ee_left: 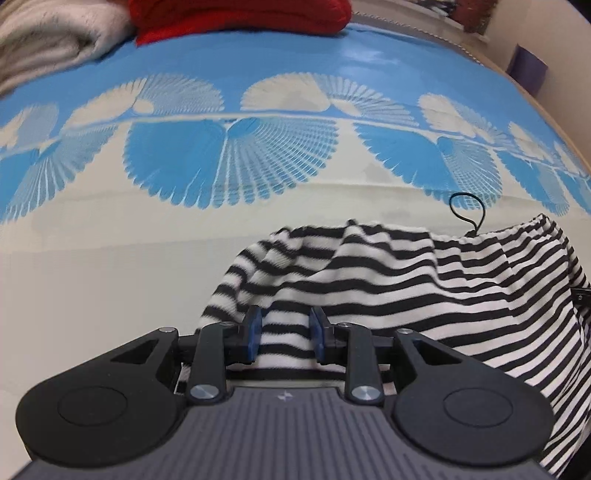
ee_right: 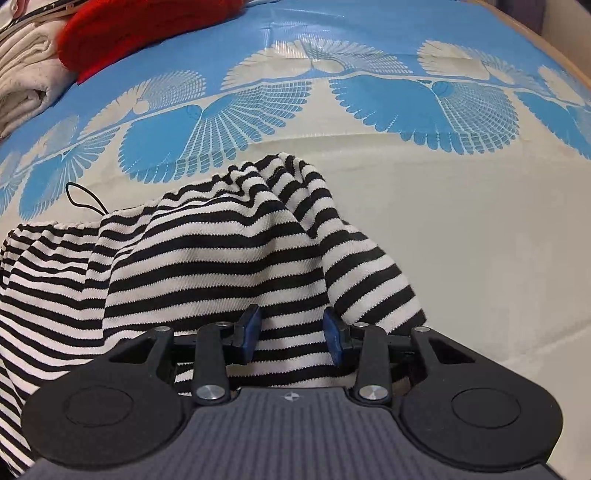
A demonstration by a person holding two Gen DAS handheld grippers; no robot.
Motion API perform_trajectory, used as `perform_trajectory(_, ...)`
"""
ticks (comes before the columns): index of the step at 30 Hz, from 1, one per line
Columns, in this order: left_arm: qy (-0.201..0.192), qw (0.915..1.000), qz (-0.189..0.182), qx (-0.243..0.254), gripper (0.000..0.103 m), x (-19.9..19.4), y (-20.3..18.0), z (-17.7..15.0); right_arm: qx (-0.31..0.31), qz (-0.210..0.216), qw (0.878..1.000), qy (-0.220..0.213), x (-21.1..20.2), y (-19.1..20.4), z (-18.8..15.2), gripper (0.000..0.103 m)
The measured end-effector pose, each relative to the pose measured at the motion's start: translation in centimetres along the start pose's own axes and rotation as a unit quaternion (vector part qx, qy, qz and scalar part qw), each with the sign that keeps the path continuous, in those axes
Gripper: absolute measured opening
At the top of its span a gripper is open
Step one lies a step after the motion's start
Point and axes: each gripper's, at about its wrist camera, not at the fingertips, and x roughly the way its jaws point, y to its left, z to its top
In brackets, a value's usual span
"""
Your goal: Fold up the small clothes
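A black-and-white striped garment (ee_left: pixel 399 280) lies bunched on the cream and blue cloth; it also shows in the right wrist view (ee_right: pixel 207 258). A thin black loop (ee_left: pixel 467 212) sticks out at its far edge, also seen in the right wrist view (ee_right: pixel 83 201). My left gripper (ee_left: pixel 285 334) sits at the garment's left near corner, jaws apart with striped cloth between the blue pads. My right gripper (ee_right: pixel 291 334) sits at the right near corner, jaws apart with cloth lying between them. Neither pair of pads presses together.
A cream and blue patterned cloth (ee_left: pixel 110 240) covers the surface. A red knit item (ee_left: pixel 236 18) and a folded off-white fabric (ee_left: pixel 44 40) lie at the far left edge, also in the right wrist view (ee_right: pixel 140 26). The surface's edge curves at the far right (ee_right: pixel 554 40).
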Motion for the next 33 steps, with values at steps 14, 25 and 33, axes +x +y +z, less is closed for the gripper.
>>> perform_trajectory(14, 0.075, 0.9837, -0.108, -0.123, 0.069, -2.9, 11.5, -6.3, 0.001, 0.010, 0.978, -0.207, -16.0, -2.7, -2.6, 0.046)
perform_trajectory(25, 0.111, 0.9512, -0.216, -0.190, 0.069, -0.7, 12.9, -8.2, 0.017, -0.037, 0.981, -0.189, -15.6, -3.8, -2.9, 0.046)
perform_trajectory(33, 0.118, 0.9500, -0.238, -0.165, 0.067, 1.3, 9.4, -6.4, 0.041, -0.045, 0.981, -0.184, -15.5, -4.6, -3.0, 0.046)
